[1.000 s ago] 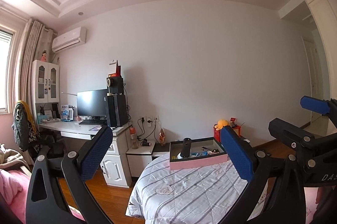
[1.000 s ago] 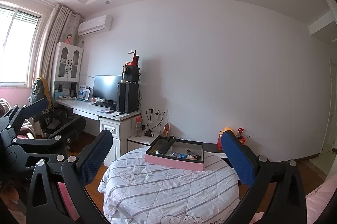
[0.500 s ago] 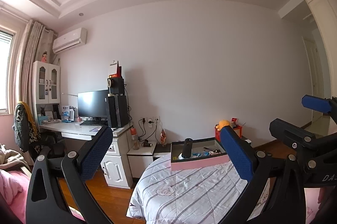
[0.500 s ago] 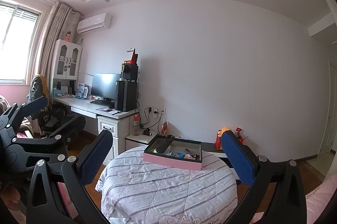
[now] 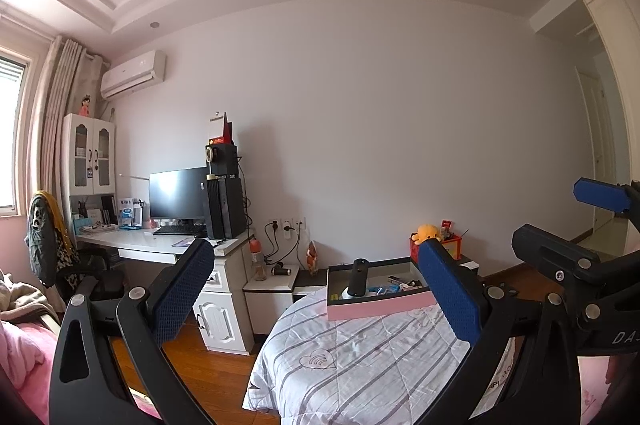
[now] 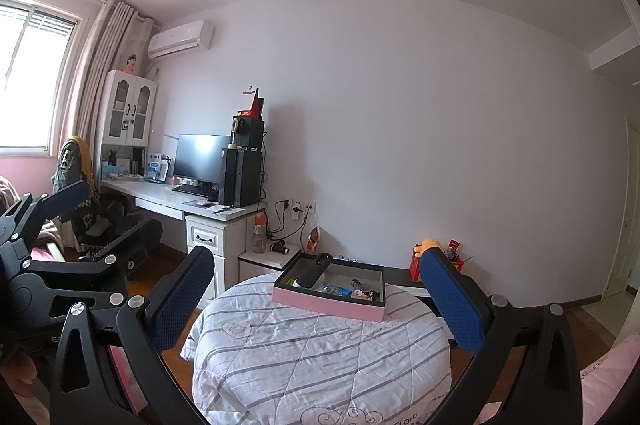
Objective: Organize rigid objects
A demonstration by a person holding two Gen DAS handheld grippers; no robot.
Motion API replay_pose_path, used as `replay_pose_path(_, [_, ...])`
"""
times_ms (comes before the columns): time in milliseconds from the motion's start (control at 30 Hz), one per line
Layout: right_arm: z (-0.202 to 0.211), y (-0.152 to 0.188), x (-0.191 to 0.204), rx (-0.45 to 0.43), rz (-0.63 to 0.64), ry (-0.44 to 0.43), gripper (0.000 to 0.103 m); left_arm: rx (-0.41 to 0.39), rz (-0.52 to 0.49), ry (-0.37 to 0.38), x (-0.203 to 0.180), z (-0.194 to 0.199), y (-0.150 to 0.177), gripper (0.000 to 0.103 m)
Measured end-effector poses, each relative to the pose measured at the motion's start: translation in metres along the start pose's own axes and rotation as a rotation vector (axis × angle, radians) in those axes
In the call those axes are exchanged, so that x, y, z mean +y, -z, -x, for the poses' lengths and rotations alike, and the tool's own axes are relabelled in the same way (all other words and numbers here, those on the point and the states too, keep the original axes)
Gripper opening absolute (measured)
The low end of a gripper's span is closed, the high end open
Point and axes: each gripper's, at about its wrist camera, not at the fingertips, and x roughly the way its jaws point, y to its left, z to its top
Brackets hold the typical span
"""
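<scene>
Tray (image 5: 376, 309) is the landmark, pink-sided with a dark inside, sitting on the striped quilt (image 5: 360, 357) at its far end.

Left wrist view: left gripper (image 5: 316, 301) is spread wide with nothing between the pads. Tray lies ahead of the jaws and off to the right of their midline, its right end hidden behind the right pad. A black cylinder (image 5: 357, 278) stands leaning at the left end of the tray, long axis close to upright, top poking above the rim. Small mixed items (image 5: 394, 285) lie to the right of it inside the tray, too small to name. Right gripper's frame shows at the right edge of this view, right of the tray.

Right wrist view: right gripper (image 6: 320, 301) is also spread wide and holding nothing. Tray (image 6: 328, 301) sits nearly dead centre between the pads, ahead and well apart from them. Cylinder (image 6: 315, 270) leans on the tray's left rim, axis tilted up and to the right. Small items (image 6: 352, 290) cluster toward the right half.

Judgement: right gripper is better lined up on the tray; neither is near it. Quilt around the tray looks bare, so this fits either items already gathered or items due to be rearranged inside.
</scene>
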Motion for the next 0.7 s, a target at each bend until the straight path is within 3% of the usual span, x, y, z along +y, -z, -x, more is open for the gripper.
replay_pose_path(700, [-0.0025, 0.0008, 0.0007, 0.006, 0.001, -0.003, 0.103, 0.001, 0.000, -0.007, 0.0038, 0.0020, 0.0047, 0.103])
